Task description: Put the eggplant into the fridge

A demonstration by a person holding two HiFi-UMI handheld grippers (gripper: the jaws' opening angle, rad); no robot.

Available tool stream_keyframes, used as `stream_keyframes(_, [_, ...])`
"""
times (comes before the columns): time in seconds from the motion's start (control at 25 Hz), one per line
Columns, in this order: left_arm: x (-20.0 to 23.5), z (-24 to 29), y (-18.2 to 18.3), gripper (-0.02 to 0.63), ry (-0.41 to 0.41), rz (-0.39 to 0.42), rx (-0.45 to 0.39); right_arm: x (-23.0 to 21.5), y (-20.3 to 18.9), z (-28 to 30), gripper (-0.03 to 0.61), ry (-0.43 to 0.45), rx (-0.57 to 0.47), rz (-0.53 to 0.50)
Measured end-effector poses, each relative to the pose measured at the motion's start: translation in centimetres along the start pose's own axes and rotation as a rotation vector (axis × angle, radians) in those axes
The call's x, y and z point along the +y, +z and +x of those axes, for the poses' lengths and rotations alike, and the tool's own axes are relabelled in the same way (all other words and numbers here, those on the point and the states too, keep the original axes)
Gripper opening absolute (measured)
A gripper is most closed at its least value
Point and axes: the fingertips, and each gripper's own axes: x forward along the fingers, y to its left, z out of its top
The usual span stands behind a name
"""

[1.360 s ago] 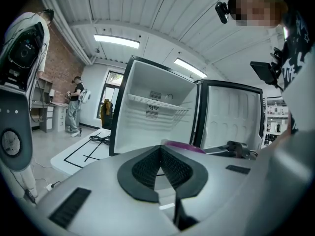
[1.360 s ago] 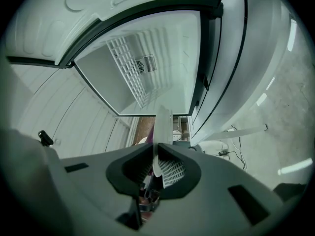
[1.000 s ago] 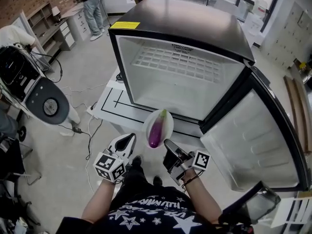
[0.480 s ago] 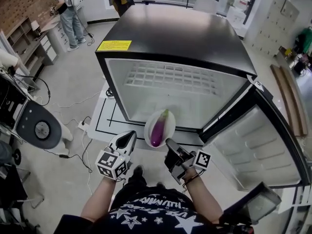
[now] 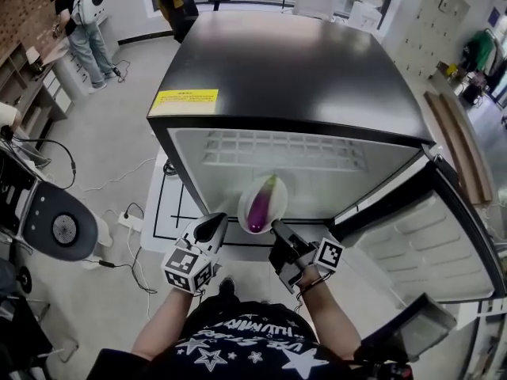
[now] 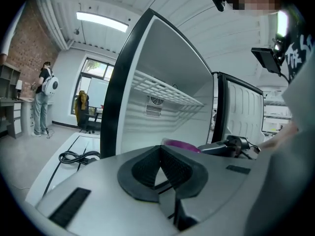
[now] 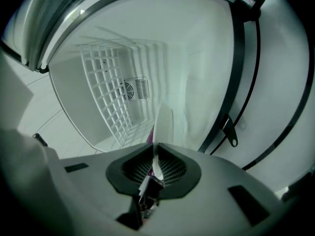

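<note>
A purple eggplant (image 5: pixel 261 204) lies on a white plate (image 5: pixel 273 190) held at the front of the open fridge (image 5: pixel 285 70). My right gripper (image 5: pixel 279 232) is shut on the plate's near rim. In the right gripper view the plate (image 7: pixel 163 124) stands edge-on between the closed jaws of the gripper (image 7: pixel 154 163), with a sliver of eggplant (image 7: pixel 149 134) beside it. My left gripper (image 5: pixel 214 226) hangs just left of the plate, shut and empty. The left gripper view shows that gripper (image 6: pixel 160 168) closed, with the eggplant (image 6: pixel 179 144) beyond it.
Inside the white fridge a wire shelf (image 5: pixel 277 150) sits high up. The fridge door (image 5: pixel 428 236) stands open to the right. A white floor mat (image 5: pixel 170 204) and cables (image 5: pixel 127 212) lie at the left, beside a round machine (image 5: pixel 55 224). People (image 5: pixel 79 14) stand far back.
The plate with the eggplant has moved forward, closer to the fridge opening, still in the right gripper. The left gripper has moved along beside it.
</note>
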Motion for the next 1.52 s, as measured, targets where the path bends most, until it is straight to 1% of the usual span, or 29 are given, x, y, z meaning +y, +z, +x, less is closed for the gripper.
stream_keyframes(0.12, [0.7, 0.3, 0.4, 0.009, -0.026, -0.010, 0.004, -0.4, 0.7, 1.2, 0.025, -0.027, -0.026, -0.003])
stream_keyframes(0.28, [0.5, 1.4, 0.1, 0.009, -0.057, -0.016, 0.012, -1.5, 2.1, 2.0, 0.025, -0.057, -0.052, -0.012])
stream_keyframes(0.56, [1.3, 2.4, 0.1, 0.009, -0.057, -0.031, 0.018, -2.8, 3.9, 3.2, 0.025, -0.091, -0.090, -0.007])
stream_keyframes(0.72, [1.5, 2.6, 0.1, 0.009, -0.057, -0.018, 0.020, -3.7, 4.9, 3.8, 0.025, -0.104, -0.106, -0.007])
stream_keyframes(0.92, [1.8, 2.5, 0.4, 0.009, -0.053, -0.017, 0.016, -4.7, 5.4, 4.5, 0.025, -0.141, -0.112, -0.007])
stream_keyframes(1.12, [1.6, 2.6, 0.2, 0.009, -0.052, -0.016, 0.017, -5.7, 5.3, 4.5, 0.025, -0.211, -0.099, -0.016])
stream_keyframes(1.28, [1.5, 2.6, 0.1, 0.009, -0.055, -0.029, 0.018, -6.3, 5.0, 4.9, 0.025, -0.287, -0.067, -0.033])
stream_keyframes(1.4, [1.4, 2.4, 0.1, 0.009, -0.055, -0.036, 0.018, -6.7, 4.9, 5.2, 0.023, -0.335, -0.071, -0.033])
stream_keyframes(1.52, [1.3, 2.4, 0.1, 0.009, -0.059, -0.033, 0.017, -7.1, 4.8, 5.5, 0.023, -0.369, -0.056, -0.048])
